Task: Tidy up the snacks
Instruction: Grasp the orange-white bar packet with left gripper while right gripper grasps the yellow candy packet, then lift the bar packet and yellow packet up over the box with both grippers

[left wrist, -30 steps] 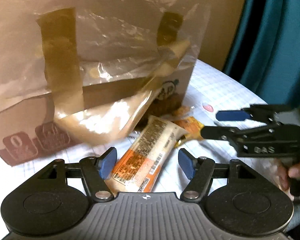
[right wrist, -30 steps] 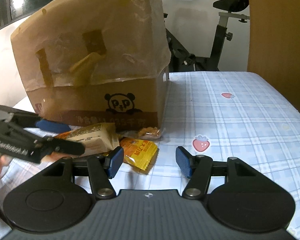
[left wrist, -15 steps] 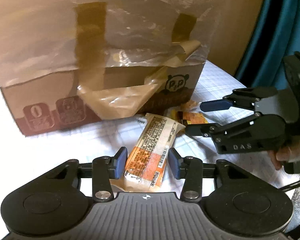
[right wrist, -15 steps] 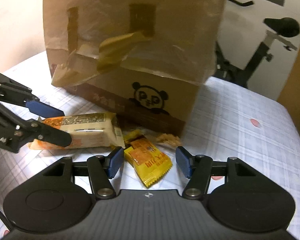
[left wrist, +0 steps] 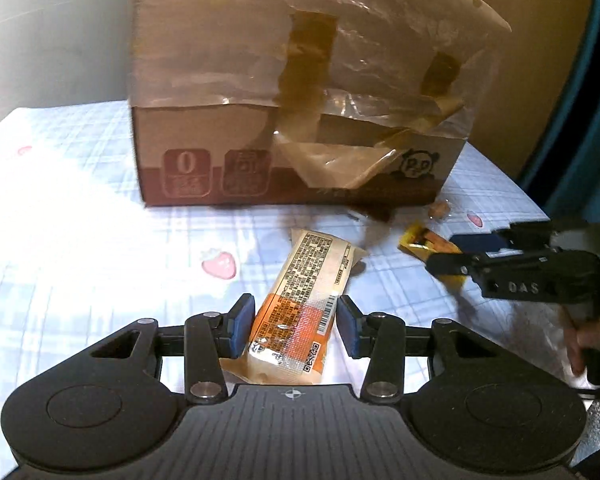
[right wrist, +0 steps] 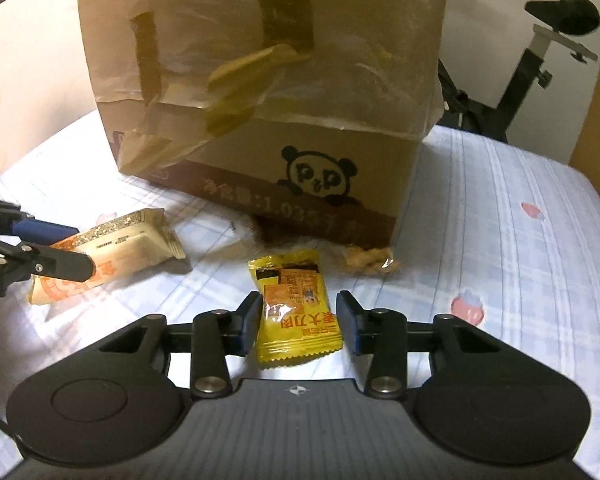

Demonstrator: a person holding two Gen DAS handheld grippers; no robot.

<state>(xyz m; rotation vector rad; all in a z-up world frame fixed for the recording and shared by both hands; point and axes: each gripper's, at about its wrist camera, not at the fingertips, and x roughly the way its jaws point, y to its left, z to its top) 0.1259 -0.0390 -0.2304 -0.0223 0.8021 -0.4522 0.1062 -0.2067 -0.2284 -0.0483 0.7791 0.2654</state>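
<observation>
- The left gripper (left wrist: 294, 326) sits low in the centre of its own view, its blue pads (left wrist: 240, 326) on either side of the long orange-and-cream snack pack (left wrist: 300, 304). The left pad is against the wrapper's edge and the right one just beside it; whether the pack is truly pinched cannot be told.
- That pack lies flat on the checked, strawberry-printed tablecloth (left wrist: 100, 240), running from the gripper up toward the middle of the frame. In the right wrist view it shows at mid-left (right wrist: 120, 252), with the left gripper's fingers (right wrist: 56, 264) straddling its near end.
- The right gripper (right wrist: 298, 328) is low in the centre of its view, jaws narrowed around the small yellow snack packet (right wrist: 296, 308). The left pad is close against the packet's edge and a sliver of cloth shows by the right pad; a firm grip cannot be confirmed.
- In the left wrist view the same packet appears at mid-right (left wrist: 424, 240), partly hidden by the right gripper's dark fingers (left wrist: 452, 264).
- A cardboard box (right wrist: 340, 152) with a panda logo, draped in a crinkled bag (right wrist: 260, 40), fills the upper centre of both views (left wrist: 204, 140).
- A small clear-wrapped snack (right wrist: 370, 266) lies at the box's lower right corner.
- An exercise bike (right wrist: 540, 60) stands at the upper right of the right wrist view.
</observation>
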